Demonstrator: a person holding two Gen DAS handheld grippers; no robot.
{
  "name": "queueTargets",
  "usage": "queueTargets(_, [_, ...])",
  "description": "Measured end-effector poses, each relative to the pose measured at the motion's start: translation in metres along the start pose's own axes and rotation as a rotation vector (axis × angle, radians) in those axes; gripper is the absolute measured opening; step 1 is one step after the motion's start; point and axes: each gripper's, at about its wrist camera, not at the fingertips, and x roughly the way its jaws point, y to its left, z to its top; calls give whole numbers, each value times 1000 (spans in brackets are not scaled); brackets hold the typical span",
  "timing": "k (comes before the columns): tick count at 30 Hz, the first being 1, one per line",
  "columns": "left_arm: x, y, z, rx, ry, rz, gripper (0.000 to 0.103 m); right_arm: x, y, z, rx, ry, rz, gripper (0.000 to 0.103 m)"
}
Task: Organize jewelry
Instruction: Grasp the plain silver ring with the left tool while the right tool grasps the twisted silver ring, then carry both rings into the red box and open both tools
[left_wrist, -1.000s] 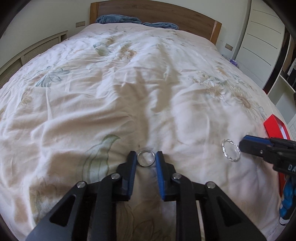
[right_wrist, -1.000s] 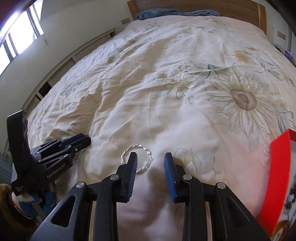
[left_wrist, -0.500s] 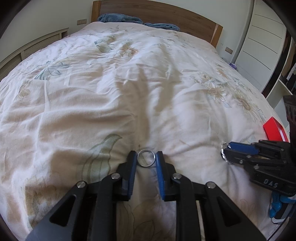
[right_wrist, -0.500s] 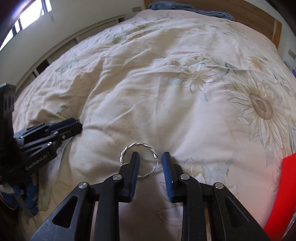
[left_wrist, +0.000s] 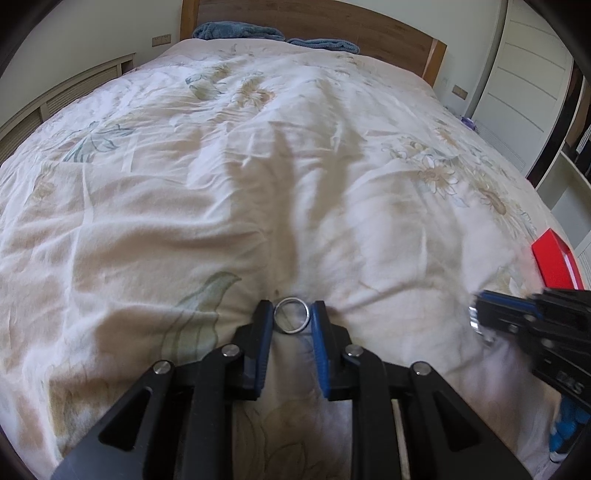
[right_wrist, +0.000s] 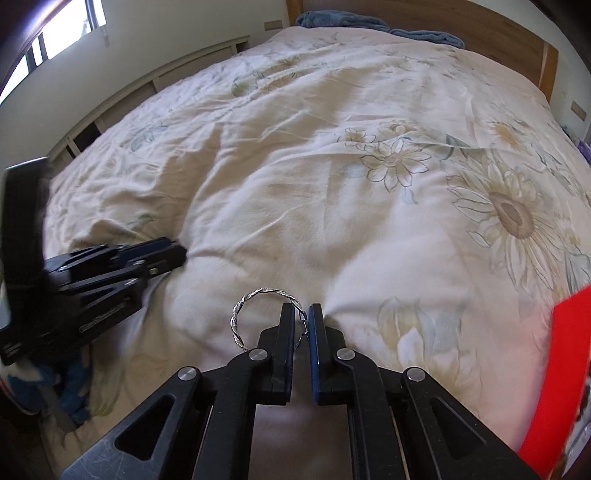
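My left gripper (left_wrist: 291, 318) is shut on a plain silver ring (left_wrist: 291, 316), held between its blue-padded fingertips just above the flowered bedspread (left_wrist: 258, 166). My right gripper (right_wrist: 302, 320) is shut on the right side of a twisted silver bangle (right_wrist: 255, 310), which stands out to the left of the fingers over the bedspread (right_wrist: 369, 221). The right gripper also shows in the left wrist view (left_wrist: 476, 314) with a bit of the bangle at its tip. The left gripper shows at the left of the right wrist view (right_wrist: 173, 254).
A red box (left_wrist: 556, 262) lies at the bed's right edge; it also shows in the right wrist view (right_wrist: 554, 369). Blue towels (left_wrist: 240, 31) lie by the wooden headboard (left_wrist: 332, 22). White wardrobe doors (left_wrist: 524, 66) stand to the right.
My right gripper has closed on the twisted bangle and lifted it off the bedspread. My left gripper has kept its hold on the plain ring.
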Motion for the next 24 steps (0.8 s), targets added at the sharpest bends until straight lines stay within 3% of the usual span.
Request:
queueTargets(12, [-18,-16,-2,52,-9,65,18,-70,-5,-27,81,-75,14,7])
queueTargets(18, [-43,-34,-6,77,-21,45,18,-101,-15,-41,121,-112,1,7])
queueTargets(24, [-70,-68,-3,100,-40,-28,18,-141,-40,-63,178,-155,-44,7])
